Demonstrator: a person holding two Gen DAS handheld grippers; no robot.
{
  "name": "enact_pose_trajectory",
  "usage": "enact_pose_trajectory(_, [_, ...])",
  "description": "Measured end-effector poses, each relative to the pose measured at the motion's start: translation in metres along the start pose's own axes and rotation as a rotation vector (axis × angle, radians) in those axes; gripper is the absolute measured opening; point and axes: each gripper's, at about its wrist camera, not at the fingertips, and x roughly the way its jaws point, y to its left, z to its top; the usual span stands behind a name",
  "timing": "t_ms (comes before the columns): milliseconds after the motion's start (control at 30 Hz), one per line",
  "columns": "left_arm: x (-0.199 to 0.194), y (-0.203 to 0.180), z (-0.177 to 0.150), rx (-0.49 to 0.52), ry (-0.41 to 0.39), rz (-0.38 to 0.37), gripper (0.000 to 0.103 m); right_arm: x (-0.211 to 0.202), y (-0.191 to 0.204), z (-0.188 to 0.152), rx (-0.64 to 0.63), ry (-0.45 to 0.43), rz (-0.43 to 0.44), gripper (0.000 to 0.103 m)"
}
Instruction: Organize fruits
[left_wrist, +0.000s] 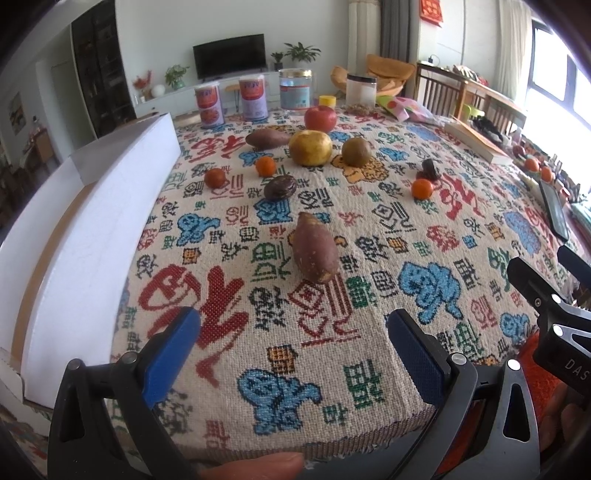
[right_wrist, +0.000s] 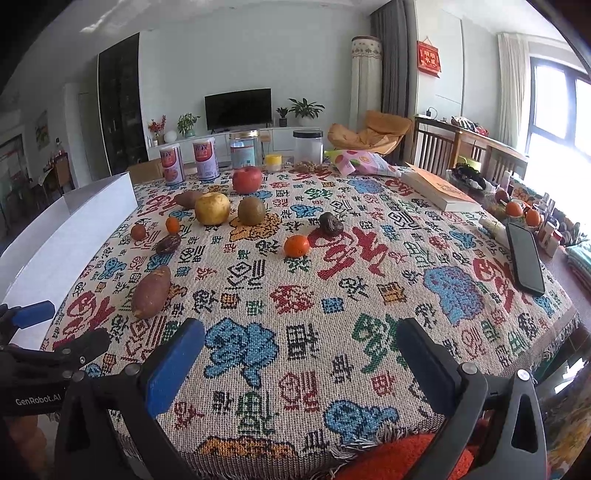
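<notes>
Fruits lie scattered on a patterned tablecloth (left_wrist: 369, 362). A sweet potato (left_wrist: 315, 246) lies nearest; it also shows in the right wrist view (right_wrist: 151, 292). Behind it are a dark passion fruit (left_wrist: 280, 187), small oranges (left_wrist: 265, 165) (left_wrist: 422, 189), a yellow pear (left_wrist: 309, 147), a kiwi (left_wrist: 355, 150), a red apple (left_wrist: 320, 118) and a second sweet potato (left_wrist: 266, 139). My left gripper (left_wrist: 293, 341) is open and empty at the table's near edge. My right gripper (right_wrist: 301, 354) is open and empty, to the right of the left one.
A white open box (left_wrist: 96, 206) stands along the table's left side. Cans (left_wrist: 209, 104) and jars (left_wrist: 294, 88) line the far edge. A book (right_wrist: 439, 190) and a black phone (right_wrist: 526, 258) lie at the right. A snack bag (right_wrist: 364, 162) lies at the back.
</notes>
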Motion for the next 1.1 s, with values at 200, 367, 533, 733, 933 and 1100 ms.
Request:
enact_pose_trajectory(200, [0.000, 0.000, 0.000, 0.000, 0.003, 0.000, 0.102, 0.000, 0.002, 0.000, -0.006, 0.001, -0.002, 0.103])
enact_pose_trajectory(367, [0.001, 0.000, 0.000, 0.002, 0.004, 0.000, 0.102, 0.000, 0.002, 0.001, -0.003, 0.001, -0.001, 0.103])
enact_pose_trajectory(533, [0.003, -0.001, -0.002, 0.005, 0.012, 0.000, 0.102, 0.000, 0.002, 0.000, -0.003, 0.002, -0.001, 0.103])
enact_pose_trajectory(733, [0.004, -0.001, -0.002, 0.005, 0.012, 0.000, 0.102, 0.000, 0.002, 0.000, -0.003, 0.001, -0.001, 0.103])
enact_pose_trajectory(933, [0.012, 0.011, 0.008, -0.013, 0.047, -0.005, 0.102, 0.000, 0.002, 0.000, -0.001, 0.001, 0.000, 0.103])
enact_pose_trajectory(1100, [0.011, 0.062, 0.039, -0.189, 0.042, -0.081, 0.102, -0.001, 0.001, 0.000, -0.001, -0.005, 0.005, 0.103])
